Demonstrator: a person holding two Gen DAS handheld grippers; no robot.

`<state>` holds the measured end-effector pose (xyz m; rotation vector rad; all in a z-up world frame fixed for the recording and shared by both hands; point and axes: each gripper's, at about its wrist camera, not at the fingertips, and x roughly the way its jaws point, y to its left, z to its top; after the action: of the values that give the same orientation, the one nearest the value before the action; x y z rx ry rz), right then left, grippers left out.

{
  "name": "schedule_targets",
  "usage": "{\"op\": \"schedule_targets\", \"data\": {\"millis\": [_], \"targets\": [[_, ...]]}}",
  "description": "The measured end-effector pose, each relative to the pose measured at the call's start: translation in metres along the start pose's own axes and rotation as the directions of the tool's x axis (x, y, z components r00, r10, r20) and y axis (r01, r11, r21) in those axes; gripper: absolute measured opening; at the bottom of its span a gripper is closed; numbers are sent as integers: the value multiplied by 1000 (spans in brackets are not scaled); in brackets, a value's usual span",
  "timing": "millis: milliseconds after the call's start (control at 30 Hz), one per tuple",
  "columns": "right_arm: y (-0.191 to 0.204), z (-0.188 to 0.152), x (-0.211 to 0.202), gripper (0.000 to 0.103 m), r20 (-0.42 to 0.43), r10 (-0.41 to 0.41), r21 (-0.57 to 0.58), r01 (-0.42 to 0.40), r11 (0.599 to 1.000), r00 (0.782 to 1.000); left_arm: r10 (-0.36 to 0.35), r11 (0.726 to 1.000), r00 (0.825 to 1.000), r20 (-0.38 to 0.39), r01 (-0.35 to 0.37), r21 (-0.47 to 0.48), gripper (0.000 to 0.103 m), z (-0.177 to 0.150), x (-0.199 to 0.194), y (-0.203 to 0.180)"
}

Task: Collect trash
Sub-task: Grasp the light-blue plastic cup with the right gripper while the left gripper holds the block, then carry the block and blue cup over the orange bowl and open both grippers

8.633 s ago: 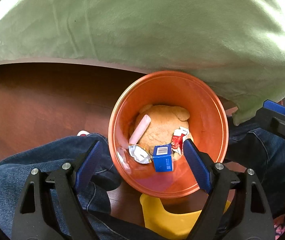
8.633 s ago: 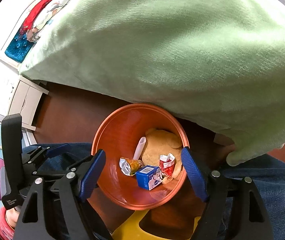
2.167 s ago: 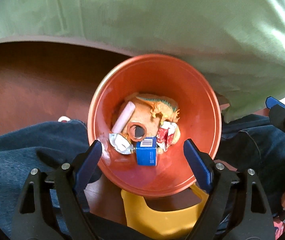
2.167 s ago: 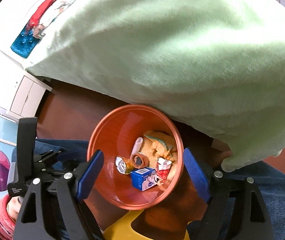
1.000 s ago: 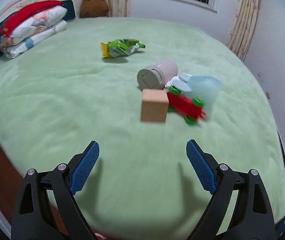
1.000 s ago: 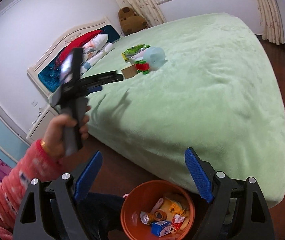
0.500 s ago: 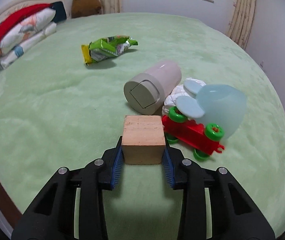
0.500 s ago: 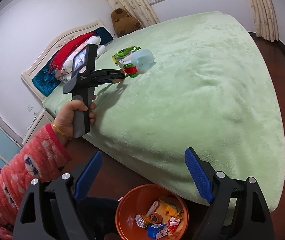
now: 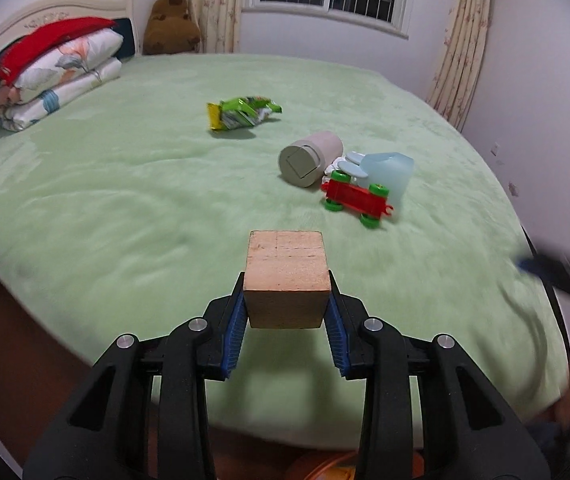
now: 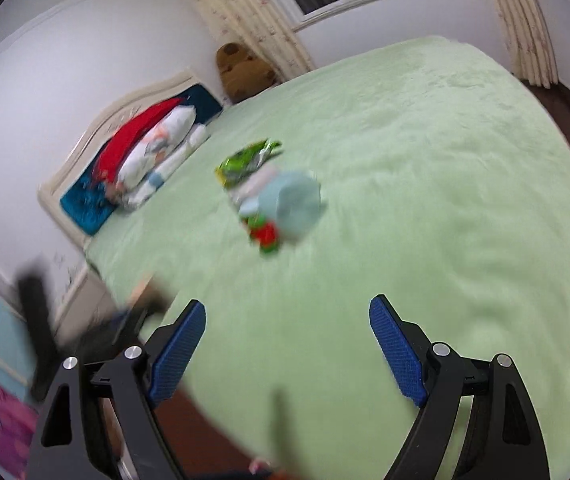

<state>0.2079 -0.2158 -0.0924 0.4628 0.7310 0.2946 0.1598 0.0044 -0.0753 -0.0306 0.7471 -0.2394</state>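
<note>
left gripper (image 9: 287,312): jaws clamped on the wooden block (image 9: 286,280) — lifted clear of the bed (image 9: 125,200), likely for binning.
right gripper (image 10: 287,350): jaws apart, empty — facing the snack bag (image 10: 247,160).

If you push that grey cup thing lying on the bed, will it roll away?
Probably a little. The grey cylinder lies on its side, so its round wall could roll. The fluffy green blanket would likely slow it soon, and the red toy car and pale blue cup sit close on one side, so it may bump them.
</note>
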Motion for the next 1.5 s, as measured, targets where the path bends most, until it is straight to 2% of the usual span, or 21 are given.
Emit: {"op": "schedule_targets", "data": {"millis": [100,233,300,367,433,467,500,533,600,667,867,1033,1200,1367,1500], "targets": [[3,27,30,82,25,-37,29,37,999,999,-7,1000,1000,11,7,-16,35,-13,-23,10],[14,56,70,78,16,-72,42,71,997,997,-17,999,1000,8,17,-49,35,-25,-40,21],[20,64,86,69,10,-86,48,85,995,996,-22,998,1000,3,22,-64,35,-31,-45,25],[25,71,107,62,-34,-79,60,81,995,996,-17,998,1000,-4,16,-64,35,-35,-46,26],[25,72,125,52,-87,-58,98,67,993,994,-23,997,1000,-19,21,-69,35,-37,-45,26],[24,71,130,34,-100,-53,110,64,992,994,-23,997,999,-22,22,-68,35,-39,-46,26],[24,71,135,21,-113,-45,119,58,991,993,-12,998,1000,-25,11,-61,35,-41,-47,24],[25,71,136,20,-115,-40,120,54,991,993,0,999,1000,-27,-2,-55,35,-42,-47,22],[30,70,134,9,-98,-34,103,44,994,995,-5,998,999,-34,3,-60,35,-44,-48,21],[39,68,125,3,-79,-31,73,36,997,996,-14,997,999,-41,11,-71,35,-46,-48,20],[46,74,88,3,7,-37,64,37,997,999,-25,998,999,-47,22,-65,35,-48,-49,8],[45,76,39,3,121,-98,97,87,992,988,-50,997,997,-53,47,-57,35,-51,-56,-5],[53,72,-16,3,219,-91,64,79,995,971,-73,997,996,-49,72,-33,35,-55,-66,-20],[55,48,-78,3,271,-50,0,52,999,961,-106,994,994,-39,106,-14,35,-62,-80,-34],[55,11,-121,3,289,-36,-58,55,997,957,-144,990,989,-38,144,6,35,-70,-93,-46]]}}
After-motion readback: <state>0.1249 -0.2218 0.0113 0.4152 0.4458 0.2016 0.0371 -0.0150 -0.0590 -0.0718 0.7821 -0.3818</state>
